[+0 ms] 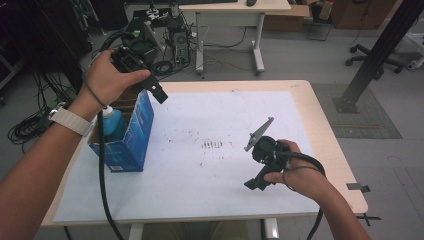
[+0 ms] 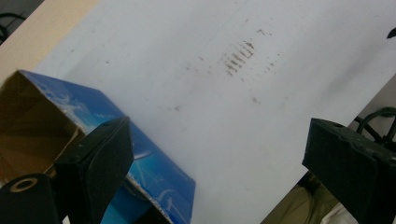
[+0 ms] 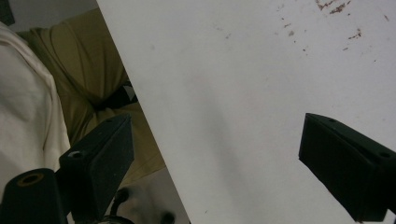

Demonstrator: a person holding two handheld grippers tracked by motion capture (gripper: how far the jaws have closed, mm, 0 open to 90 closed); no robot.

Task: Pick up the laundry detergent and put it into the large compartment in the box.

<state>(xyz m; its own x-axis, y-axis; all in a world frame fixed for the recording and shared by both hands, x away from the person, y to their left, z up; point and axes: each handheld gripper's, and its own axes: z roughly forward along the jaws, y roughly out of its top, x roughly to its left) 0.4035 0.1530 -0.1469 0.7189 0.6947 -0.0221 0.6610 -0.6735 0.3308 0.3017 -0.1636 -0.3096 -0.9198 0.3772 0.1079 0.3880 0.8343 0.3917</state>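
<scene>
Left gripper [image 1: 159, 93]: upper left of frame, above blue box [image 1: 131, 135]; jaws wide apart, empty.
Right gripper [image 1: 256, 184]: lower right, over surface [image 1: 210, 190]; jaws wide apart, empty.
Bottle [image 1: 112, 122]: inside box.

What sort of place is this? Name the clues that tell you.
Probably a lab or office workroom: a bare work table on a grey floor, tangled cables around equipment, a second desk and a wheeled office chair behind.

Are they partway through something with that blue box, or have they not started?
Nothing looks done yet: the bottle stands inside the blue box. Nothing is in hand: the left claw hangs open above the box and the right claw is open over the white sheet. So any handling is still left.
</scene>
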